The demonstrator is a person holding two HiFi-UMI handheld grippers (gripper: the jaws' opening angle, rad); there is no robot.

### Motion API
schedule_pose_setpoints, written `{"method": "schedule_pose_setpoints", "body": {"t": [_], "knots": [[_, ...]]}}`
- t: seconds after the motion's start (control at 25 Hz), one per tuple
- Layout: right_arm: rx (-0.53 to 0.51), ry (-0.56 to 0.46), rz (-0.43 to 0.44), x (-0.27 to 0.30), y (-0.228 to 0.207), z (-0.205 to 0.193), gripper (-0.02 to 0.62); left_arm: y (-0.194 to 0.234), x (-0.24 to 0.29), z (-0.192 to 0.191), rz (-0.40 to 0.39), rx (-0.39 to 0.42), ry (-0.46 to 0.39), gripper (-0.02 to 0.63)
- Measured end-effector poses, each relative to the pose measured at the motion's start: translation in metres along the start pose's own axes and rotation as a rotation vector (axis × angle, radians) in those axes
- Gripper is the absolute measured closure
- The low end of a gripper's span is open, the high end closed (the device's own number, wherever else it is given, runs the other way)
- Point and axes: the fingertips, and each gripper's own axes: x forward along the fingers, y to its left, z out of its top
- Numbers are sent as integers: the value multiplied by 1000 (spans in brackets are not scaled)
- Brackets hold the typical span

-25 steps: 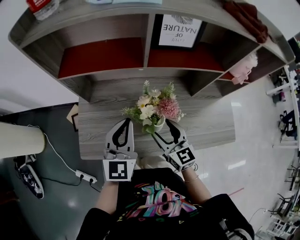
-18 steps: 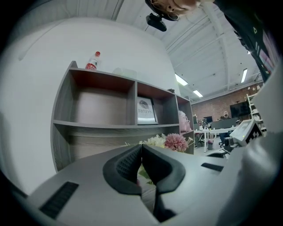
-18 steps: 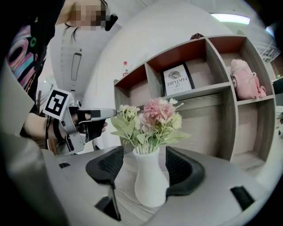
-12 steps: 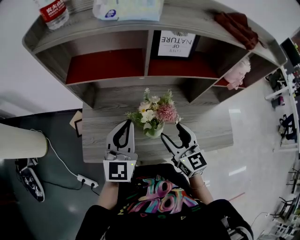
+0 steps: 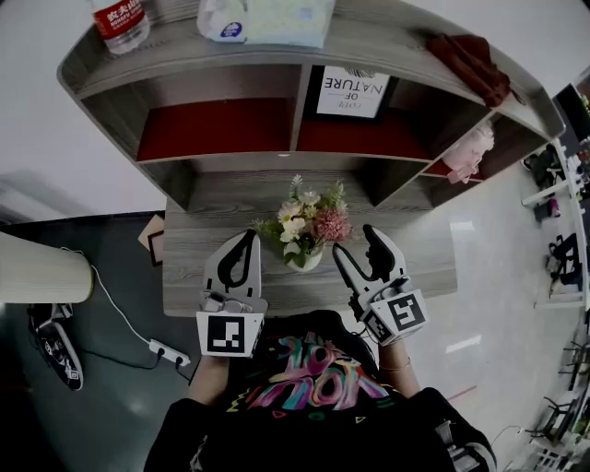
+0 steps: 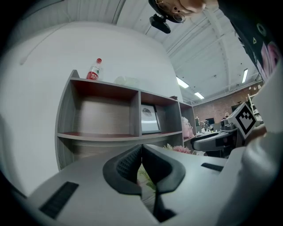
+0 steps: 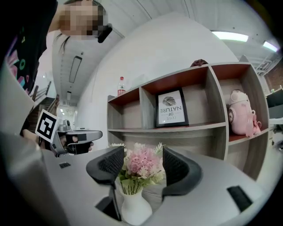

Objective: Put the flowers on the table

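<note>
A bunch of pink, white and green flowers [image 5: 304, 224] stands upright in a small white vase [image 5: 304, 262] on the grey wooden table [image 5: 194, 277]. My right gripper [image 5: 358, 245] is open just right of the vase, not touching it. In the right gripper view the flowers [image 7: 142, 164] and vase [image 7: 133, 210] show through the gap between the open jaws of that gripper [image 7: 143, 162]. My left gripper [image 5: 243, 251] hovers left of the vase, shut and empty. The left gripper view shows this gripper [image 6: 141, 153] with its jaws pressed together, and a bit of the flowers [image 6: 177, 149] shows behind them.
A grey shelf unit [image 5: 300, 152] rises at the table's back. It holds a framed print [image 5: 355, 90] and a pink plush toy [image 5: 472, 146], with a water bottle [image 5: 123, 20] and a tissue pack [image 5: 267, 18] on top. A power strip [image 5: 162, 349] lies on the floor at left.
The right gripper has let go of the vase, opened, and drawn back to the right. The vase now stands upright on the table. The left gripper has hardly moved.
</note>
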Motion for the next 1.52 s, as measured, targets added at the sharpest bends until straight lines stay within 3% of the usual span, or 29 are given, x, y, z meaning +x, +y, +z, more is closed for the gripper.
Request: {"method": "schedule_pose_setpoints", "body": {"t": [0.32, 0.56, 0.76, 1.44, 1.52], "knots": [[-31, -15, -8, 6, -10, 10, 422, 10, 4, 1, 17, 5, 5, 581], [-40, -26, 4, 7, -10, 14, 525, 12, 2, -13, 7, 62, 67, 581], [-34, -20, -10, 9, -13, 15, 575, 13, 2, -11, 12, 65, 52, 581], [-39, -2, 20, 11, -9, 9, 578, 14, -1, -14, 8, 56, 61, 580], [-43, 2, 24, 11, -8, 9, 578, 13, 0, -9, 21, 21, 32, 581]]}}
